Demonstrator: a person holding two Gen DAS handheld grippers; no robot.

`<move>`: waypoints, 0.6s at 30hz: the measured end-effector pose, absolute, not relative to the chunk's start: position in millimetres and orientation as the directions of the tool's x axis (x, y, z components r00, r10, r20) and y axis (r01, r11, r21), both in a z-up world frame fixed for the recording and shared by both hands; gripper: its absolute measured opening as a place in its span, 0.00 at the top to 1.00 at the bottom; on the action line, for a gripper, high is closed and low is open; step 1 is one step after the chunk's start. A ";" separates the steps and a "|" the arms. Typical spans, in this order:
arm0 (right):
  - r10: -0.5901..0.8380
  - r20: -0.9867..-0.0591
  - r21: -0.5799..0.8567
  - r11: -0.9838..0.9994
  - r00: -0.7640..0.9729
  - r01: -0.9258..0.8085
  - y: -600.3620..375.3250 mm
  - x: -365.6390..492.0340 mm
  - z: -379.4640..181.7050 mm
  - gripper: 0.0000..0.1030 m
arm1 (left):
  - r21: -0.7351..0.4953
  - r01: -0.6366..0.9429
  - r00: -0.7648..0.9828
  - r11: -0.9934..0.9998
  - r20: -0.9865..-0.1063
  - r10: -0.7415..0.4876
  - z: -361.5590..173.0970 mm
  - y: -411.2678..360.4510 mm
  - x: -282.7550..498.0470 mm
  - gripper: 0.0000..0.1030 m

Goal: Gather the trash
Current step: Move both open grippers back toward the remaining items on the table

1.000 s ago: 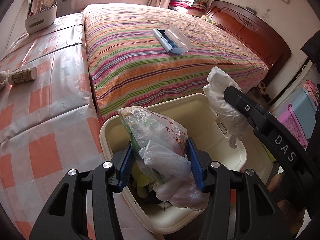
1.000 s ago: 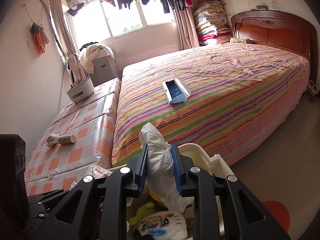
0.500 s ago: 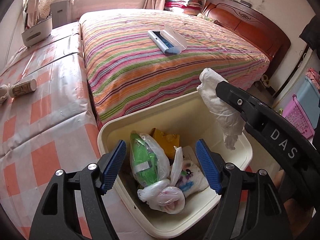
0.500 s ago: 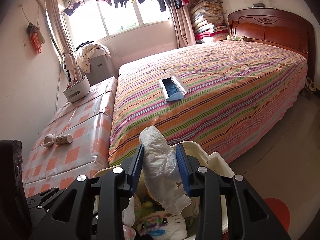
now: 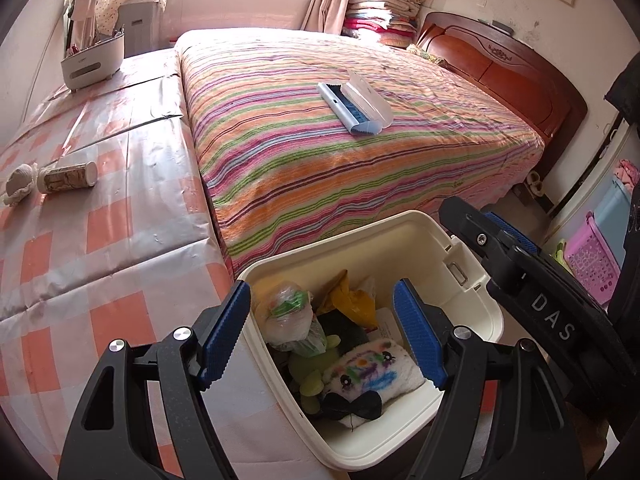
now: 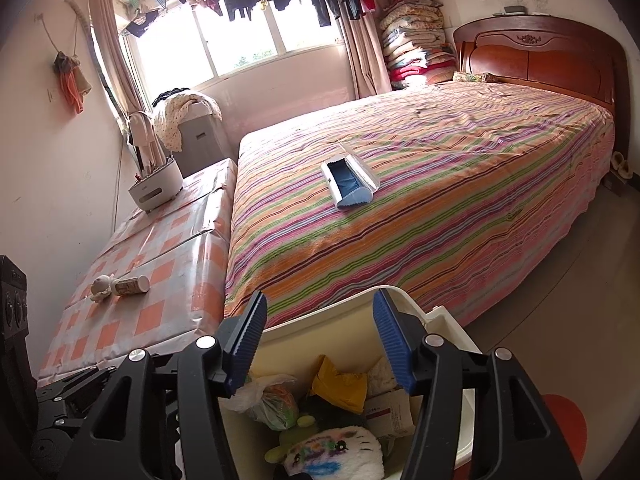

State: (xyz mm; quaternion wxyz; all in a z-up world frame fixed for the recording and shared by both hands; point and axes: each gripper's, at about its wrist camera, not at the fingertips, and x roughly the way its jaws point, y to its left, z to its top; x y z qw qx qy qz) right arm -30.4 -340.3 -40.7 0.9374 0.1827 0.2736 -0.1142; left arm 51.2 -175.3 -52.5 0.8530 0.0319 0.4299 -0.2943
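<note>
My left gripper [image 5: 322, 332]: blue ribbed pads apart, nothing between, poised over cream plastic bin [image 5: 400, 236]. My right gripper [image 6: 320, 342]: jaws just been opening, pads apart, empty, above same bin [image 6: 356, 304]. Trash inside bin: clear plastic bag with green contents [image 5: 292, 316], yellow crumpled wrapper [image 5: 352, 300], small white carton [image 6: 390, 410]; white plush toy with coloured scribbles [image 5: 372, 372] beside them. Bin stands at foot of striped multicolour bed [image 5: 320, 148]. Blue-and-white lint roller case [image 5: 354, 106] on bedspread, well apart.
</note>
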 end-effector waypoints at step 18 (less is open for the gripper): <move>-0.105 -0.504 0.331 0.893 0.857 0.304 -331.3 -7.9 -30.6 0.43 | -0.226 0.430 0.498 0.874 -0.748 -0.439 -41.8 -122.4 80.9 0.29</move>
